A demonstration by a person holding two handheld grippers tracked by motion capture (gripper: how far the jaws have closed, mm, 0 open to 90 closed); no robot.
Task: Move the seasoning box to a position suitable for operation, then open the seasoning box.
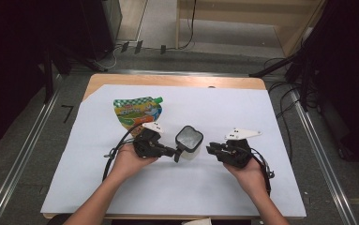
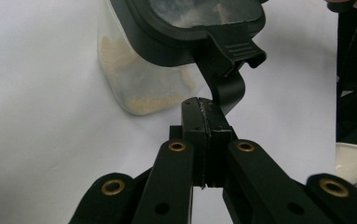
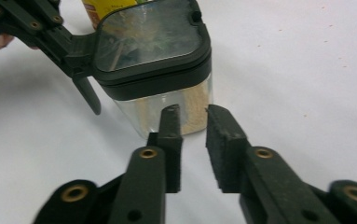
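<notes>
A clear square container (image 1: 189, 139) with a black lid stands mid-table on the white sheet, with pale grains in its bottom (image 2: 139, 79). A black latch flap (image 2: 225, 60) hangs from the lid's rim. My left gripper (image 1: 176, 153) is shut, and its tips (image 2: 199, 101) rest against the flap's lower end. I cannot tell whether the flap is pinched. From the right gripper view, the left gripper (image 3: 76, 49) meets the lid (image 3: 153, 46) at the latch (image 3: 88, 93). My right gripper (image 1: 210, 149) sits just right of the container, jaws narrowly apart (image 3: 192, 112) with nothing between them.
A colourful spouted pouch (image 1: 137, 111) lies behind the container at the left, and its edge (image 3: 104, 7) shows past the lid. A white sheet (image 1: 243, 112) covers the wooden table (image 1: 168, 79). A white rounded object (image 2: 353, 158) sits near the front edge.
</notes>
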